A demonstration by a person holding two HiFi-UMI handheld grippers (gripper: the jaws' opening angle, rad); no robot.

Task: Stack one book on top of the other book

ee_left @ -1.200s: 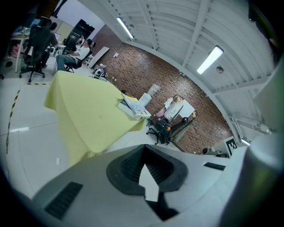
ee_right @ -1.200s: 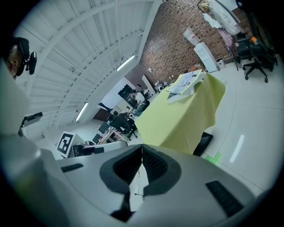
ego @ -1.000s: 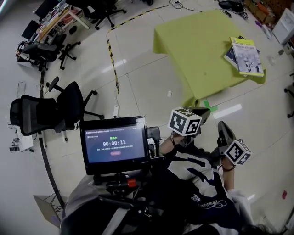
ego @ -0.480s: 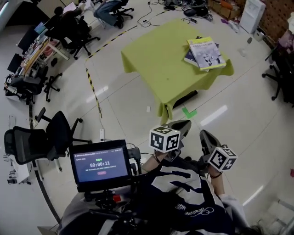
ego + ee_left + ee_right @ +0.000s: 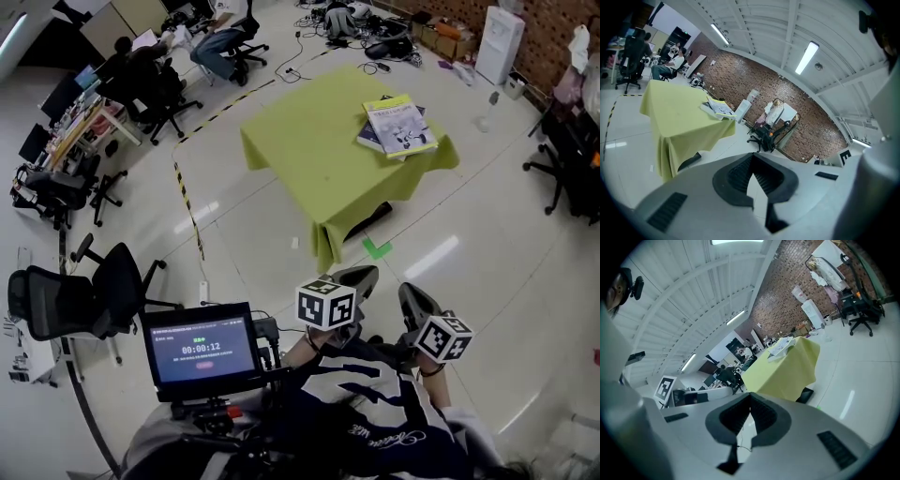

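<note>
Head view: books [image 5: 400,125] near the tabletop's [image 5: 309,141] right edge.
Your left tool [image 5: 366,272] and right tool [image 5: 407,291]: closed, empty; bare floor [image 5: 422,248] ahead.

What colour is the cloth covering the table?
Plain yellow-green cloth, clearest in the head view.

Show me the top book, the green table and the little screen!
top book [image 5: 400,125], head view, middle of its cover
green table [image 5: 309,141], head view, bare cloth near its middle
little screen [image 5: 202,348], head view, middle of the lit display
</note>
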